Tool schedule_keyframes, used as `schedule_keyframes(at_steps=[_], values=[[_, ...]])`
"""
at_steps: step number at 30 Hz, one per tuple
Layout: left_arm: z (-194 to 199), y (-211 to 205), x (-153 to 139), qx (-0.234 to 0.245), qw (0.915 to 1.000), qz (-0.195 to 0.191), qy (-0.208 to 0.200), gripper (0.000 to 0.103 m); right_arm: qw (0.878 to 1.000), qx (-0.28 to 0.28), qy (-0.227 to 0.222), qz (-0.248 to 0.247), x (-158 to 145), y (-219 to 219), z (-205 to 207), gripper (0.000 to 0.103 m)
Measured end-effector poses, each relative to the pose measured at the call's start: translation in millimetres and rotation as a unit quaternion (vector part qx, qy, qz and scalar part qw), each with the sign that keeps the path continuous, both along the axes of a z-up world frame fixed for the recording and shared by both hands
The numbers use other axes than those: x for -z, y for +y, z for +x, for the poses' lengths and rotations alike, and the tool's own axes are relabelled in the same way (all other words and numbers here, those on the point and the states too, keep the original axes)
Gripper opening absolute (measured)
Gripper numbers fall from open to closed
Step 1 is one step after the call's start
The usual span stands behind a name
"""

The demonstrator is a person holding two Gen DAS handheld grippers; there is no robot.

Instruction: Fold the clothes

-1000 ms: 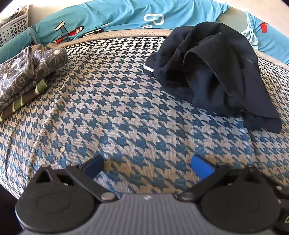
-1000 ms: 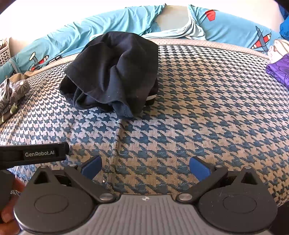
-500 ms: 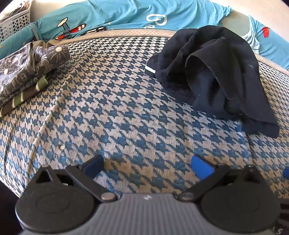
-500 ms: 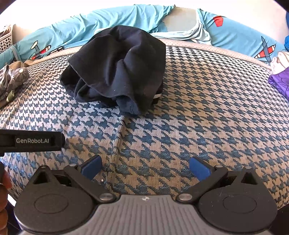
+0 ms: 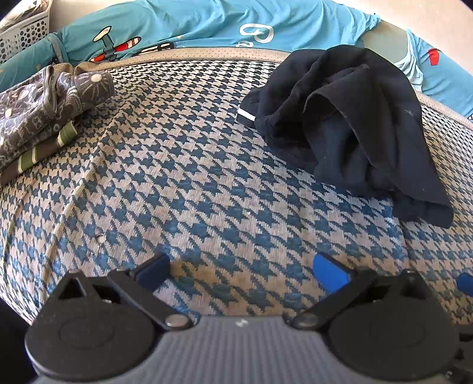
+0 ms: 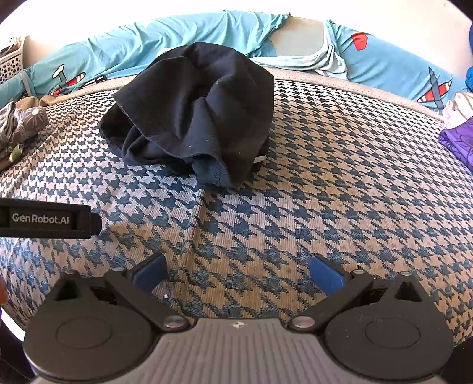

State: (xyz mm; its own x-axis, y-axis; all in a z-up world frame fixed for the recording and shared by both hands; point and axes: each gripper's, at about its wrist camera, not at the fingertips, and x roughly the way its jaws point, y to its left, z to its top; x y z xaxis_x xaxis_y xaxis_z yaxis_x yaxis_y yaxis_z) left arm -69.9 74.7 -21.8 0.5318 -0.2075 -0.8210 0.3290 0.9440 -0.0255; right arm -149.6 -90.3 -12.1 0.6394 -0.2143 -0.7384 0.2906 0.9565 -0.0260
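Note:
A crumpled black garment (image 5: 351, 124) (image 6: 195, 118) lies in a heap on the blue-and-beige houndstooth surface (image 5: 192, 183) (image 6: 340, 189). In the left wrist view it sits at the upper right, well beyond my left gripper (image 5: 242, 271), which is open with nothing between its blue pads. In the right wrist view the heap is ahead and slightly left of my right gripper (image 6: 239, 274), also open and empty. The left gripper's black body (image 6: 44, 218) shows at the left edge of the right wrist view.
Folded grey patterned clothes (image 5: 38, 118) (image 6: 17, 127) lie at the far left. A turquoise airplane-print sheet (image 5: 207, 26) (image 6: 147, 44) runs along the back. A white perforated basket (image 5: 20, 35) stands at the back left. Purple cloth (image 6: 458, 141) sits at the right edge.
Both grippers have moved slightly, so the black garment appears a little lower and nearer in both views. Both stay open; the garment itself has not moved.

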Motion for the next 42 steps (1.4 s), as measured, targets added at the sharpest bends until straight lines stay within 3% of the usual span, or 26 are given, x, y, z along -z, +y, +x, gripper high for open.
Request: schedule_keyframes(at_steps=[9,16,21,27,30,36,42], values=[[4,6,-4,-0.009,0.9998,-0.014,0.006,0.103,1.000,-0.006,0.002,0.004,-1,-1,-1,0.103],[16,9,-11,-0.015,0.9996,-0.019,0.013,0.103,0.999,-0.014,-0.003,0.036,-18,-12,1,0.103],[28,10,-35,0.000,0.9994,-0.033,-0.008,0.103,0.999,-0.032,-0.023,0.037,-39,-30,9,0.103],[50,13,-61,0.020,0.9987,-0.018,-0.044,0.103,0.997,-0.044,-0.042,0.046,-54,-52,20,0.103],[63,13,-65,0.021,0.9988,-0.013,-0.043,0.103,0.996,-0.043,-0.053,0.055,-59,-62,26,0.103],[83,14,-60,0.015,0.9993,0.000,-0.034,0.103,0.992,-0.037,-0.082,0.092,-64,-74,42,0.103],[105,9,-47,0.012,0.9998,0.015,-0.009,0.103,0.988,-0.049,-0.122,0.080,-74,-71,60,0.103]])
